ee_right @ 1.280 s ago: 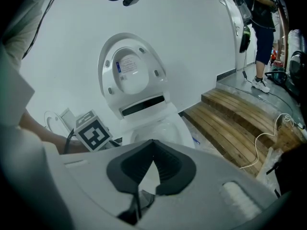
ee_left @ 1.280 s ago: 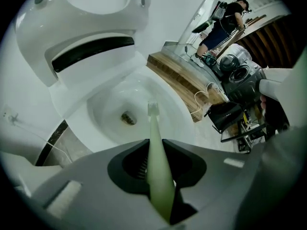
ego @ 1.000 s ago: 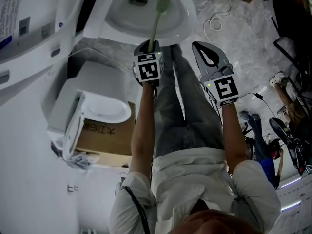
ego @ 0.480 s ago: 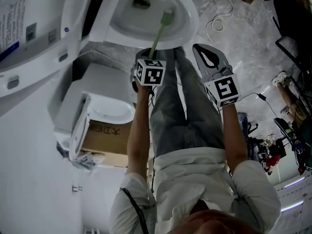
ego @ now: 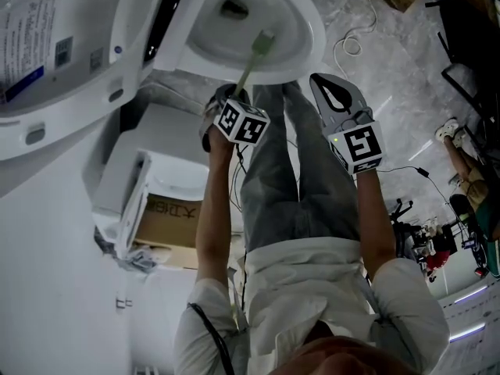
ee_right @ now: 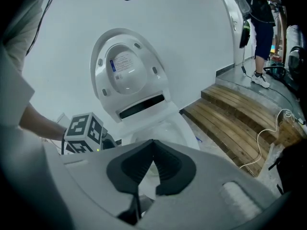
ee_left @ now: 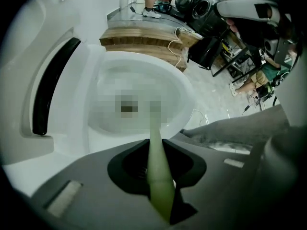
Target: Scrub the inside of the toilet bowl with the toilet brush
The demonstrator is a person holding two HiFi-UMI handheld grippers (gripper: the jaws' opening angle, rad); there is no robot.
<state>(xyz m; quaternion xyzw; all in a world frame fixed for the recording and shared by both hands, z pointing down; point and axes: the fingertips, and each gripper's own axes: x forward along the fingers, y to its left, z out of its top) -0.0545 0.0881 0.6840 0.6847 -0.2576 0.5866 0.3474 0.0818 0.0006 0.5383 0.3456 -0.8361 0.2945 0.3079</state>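
Observation:
The white toilet bowl (ego: 301,49) is at the top of the head view, seat and lid raised. A pale green toilet brush (ego: 263,42) reaches into it, its head against the near inner wall. My left gripper (ego: 230,98) is shut on the brush handle (ee_left: 159,174), just outside the near rim (ee_left: 188,96). In the left gripper view the handle runs between the jaws into the bowl; its head is behind a mosaic patch. My right gripper (ego: 331,84) hangs to the right above the person's legs, shut with nothing in it; its jaws meet (ee_right: 152,143) in front of the bowl (ee_right: 169,128).
The raised lid (ee_right: 125,73) leans on the wall. Another white toilet (ego: 160,180) sits in a cardboard box (ego: 168,217) to the left. A white cable (ego: 348,41) lies on the marble floor, a wooden platform (ee_right: 240,121) is beside the toilet, and people stand behind.
The left gripper has tilted and its marker cube has turned. The brush head has slid from near the drain toward the near wall of the bowl. The right gripper has barely moved.

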